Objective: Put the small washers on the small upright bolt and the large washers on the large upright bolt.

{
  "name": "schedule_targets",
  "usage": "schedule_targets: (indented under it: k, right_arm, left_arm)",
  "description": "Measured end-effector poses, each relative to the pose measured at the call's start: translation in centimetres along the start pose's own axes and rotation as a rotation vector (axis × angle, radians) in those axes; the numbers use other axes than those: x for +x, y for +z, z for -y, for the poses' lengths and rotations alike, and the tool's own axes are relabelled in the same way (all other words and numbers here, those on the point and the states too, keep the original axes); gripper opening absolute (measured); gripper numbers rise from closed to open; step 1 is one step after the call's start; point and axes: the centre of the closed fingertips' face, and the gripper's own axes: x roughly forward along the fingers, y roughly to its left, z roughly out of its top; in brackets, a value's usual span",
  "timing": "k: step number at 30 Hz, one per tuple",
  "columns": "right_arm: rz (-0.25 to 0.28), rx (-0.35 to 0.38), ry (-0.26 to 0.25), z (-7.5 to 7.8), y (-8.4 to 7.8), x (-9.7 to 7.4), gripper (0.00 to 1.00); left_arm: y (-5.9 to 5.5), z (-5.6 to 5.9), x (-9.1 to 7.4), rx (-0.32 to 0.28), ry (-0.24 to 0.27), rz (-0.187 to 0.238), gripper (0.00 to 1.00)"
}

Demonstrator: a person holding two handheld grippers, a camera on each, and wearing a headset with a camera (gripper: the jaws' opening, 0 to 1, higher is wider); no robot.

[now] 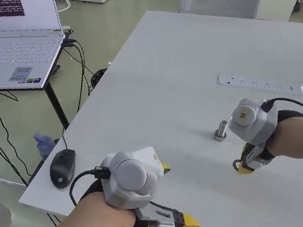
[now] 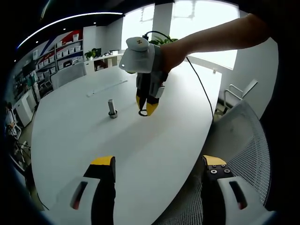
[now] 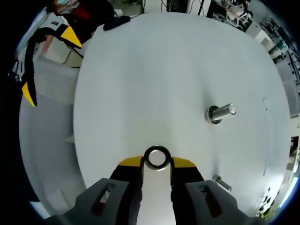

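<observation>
The washer point(image 3: 157, 148) is pinched at the tips of our right tongs point(image 3: 157, 161), just above the counter point(image 3: 154, 70) and apart from both bolts. In the right gripper view the large bolt point(image 3: 220, 112) stands ahead to the right, with the small bolt point(image 3: 221, 183) nearer us. We judge this the carrying step. Next we must match washer to bolt, centre its hole over the tip and release. Our left tongs point(image 2: 158, 164) gape empty near the counter's edge.

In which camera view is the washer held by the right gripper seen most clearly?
The right gripper view: the washer faces the camera as a full ring, clamped between the right gripper's yellow fingers. In the head view it is a small ring at that gripper's tip; in the left gripper view, a thin dark loop.
</observation>
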Motion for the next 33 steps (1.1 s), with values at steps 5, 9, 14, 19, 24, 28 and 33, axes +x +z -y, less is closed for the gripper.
schedule_targets:
  k: [5, 9, 14, 19, 24, 28, 33]
  right_arm:
    - [-0.002, -0.001, -0.001, 0.2, 0.1, -1.0, 0.22]
    - [0.002, 0.004, -0.008, 0.6, 0.3, -2.0, 0.22]
    - [0.004, 0.010, -0.016, 1.0, 0.7, -3.1, 0.22]
    - [-0.002, 0.009, -0.022, 1.8, 1.0, -3.9, 0.22]
    - [0.002, 0.011, -0.027, 2.6, 1.5, -4.2, 0.22]
    - [0.000, 0.011, -0.037, 3.7, 1.9, -4.3, 0.22]
    - [0.007, 0.016, -0.042, 4.8, 2.6, -4.4, 0.22]
  left_arm:
    - [0.0, 0.0, -0.1, 0.002, 0.002, -0.001, 0.74]
    - [0.1, -0.1, -0.2, 0.003, 0.004, 0.000, 0.74]
    - [0.2, -0.1, -0.3, 0.001, 0.007, 0.004, 0.74]
    - [0.1, -0.2, -0.2, -0.003, 0.008, 0.002, 0.74]
    - [0.1, -0.4, -0.2, -0.006, 0.009, 0.001, 0.74]
    - [0.1, -0.5, -0.1, -0.007, 0.007, 0.000, 0.74]
    - [0.2, -0.8, 0.0, -0.008, 0.007, 0.000, 0.74]
